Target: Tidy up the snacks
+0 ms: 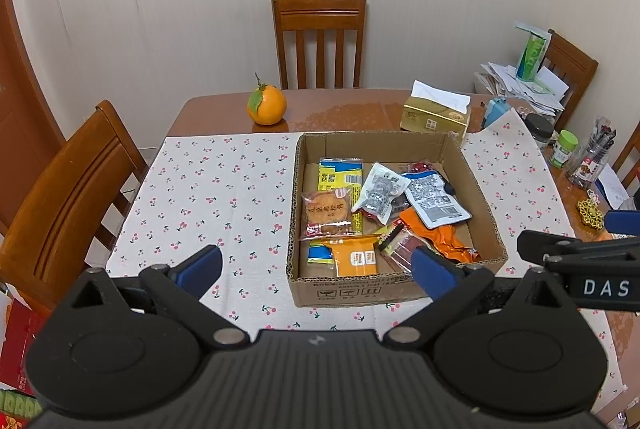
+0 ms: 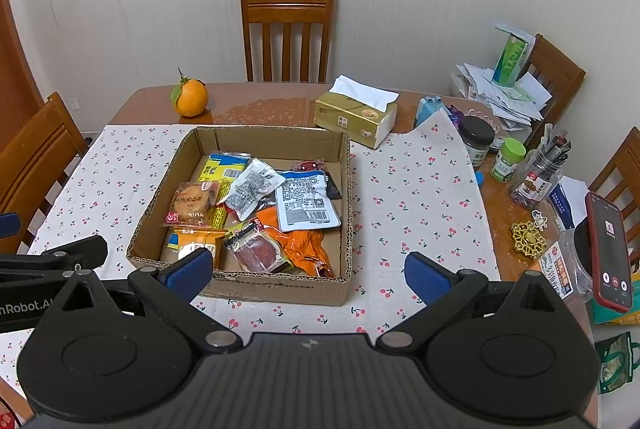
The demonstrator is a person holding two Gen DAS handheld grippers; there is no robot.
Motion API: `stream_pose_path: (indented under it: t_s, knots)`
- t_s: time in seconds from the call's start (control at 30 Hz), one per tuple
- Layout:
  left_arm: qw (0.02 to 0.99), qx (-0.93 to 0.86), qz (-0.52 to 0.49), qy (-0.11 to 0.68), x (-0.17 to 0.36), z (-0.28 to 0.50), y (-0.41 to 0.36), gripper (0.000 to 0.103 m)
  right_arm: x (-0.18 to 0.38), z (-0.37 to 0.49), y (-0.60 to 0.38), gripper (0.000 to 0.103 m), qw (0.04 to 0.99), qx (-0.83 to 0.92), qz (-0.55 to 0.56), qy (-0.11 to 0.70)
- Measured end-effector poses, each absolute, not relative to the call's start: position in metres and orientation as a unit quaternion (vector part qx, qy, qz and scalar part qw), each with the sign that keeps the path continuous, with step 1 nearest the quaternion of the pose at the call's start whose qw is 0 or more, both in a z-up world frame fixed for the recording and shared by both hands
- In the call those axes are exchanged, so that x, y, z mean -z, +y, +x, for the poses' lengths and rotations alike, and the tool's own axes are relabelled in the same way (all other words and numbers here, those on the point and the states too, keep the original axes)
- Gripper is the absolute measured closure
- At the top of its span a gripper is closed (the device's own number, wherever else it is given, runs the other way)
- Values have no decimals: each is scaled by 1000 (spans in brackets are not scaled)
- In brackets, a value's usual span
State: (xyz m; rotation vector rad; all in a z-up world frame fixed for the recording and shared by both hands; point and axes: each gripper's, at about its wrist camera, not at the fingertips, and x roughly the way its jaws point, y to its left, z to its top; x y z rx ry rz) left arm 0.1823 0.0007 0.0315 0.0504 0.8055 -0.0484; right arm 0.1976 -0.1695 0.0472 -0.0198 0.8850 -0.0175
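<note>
Snack packets fill the shallow brown cardboard box (image 1: 394, 281) at frame centre, beyond both empty, wide-spread grippers: left gripper (image 1: 318, 265), right gripper (image 2: 308, 271). Overlapping wrappers hide lower packets; labels are unreadable.

— Where's the box (image 2: 276, 287) from my tongs?

— At twelve o'clock on the cloth (image 2: 416, 189), snack packets (image 2: 306, 203) heaped inside.

— And behind it?

— On the bare tabletop (image 2: 260, 105), a fruit (image 2: 191, 97) at eleven and a tissue pack (image 2: 354, 117) at one. Jars (image 2: 508, 159) stand at two o'clock.
</note>
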Motion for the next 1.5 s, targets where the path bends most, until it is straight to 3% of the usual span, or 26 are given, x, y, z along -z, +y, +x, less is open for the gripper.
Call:
stream_pose_path:
  t_s: [1.5]
  knots:
    - [921,26,32,387,-37,180,-2,3,-51,194,-170,0,905,16,-10,425]
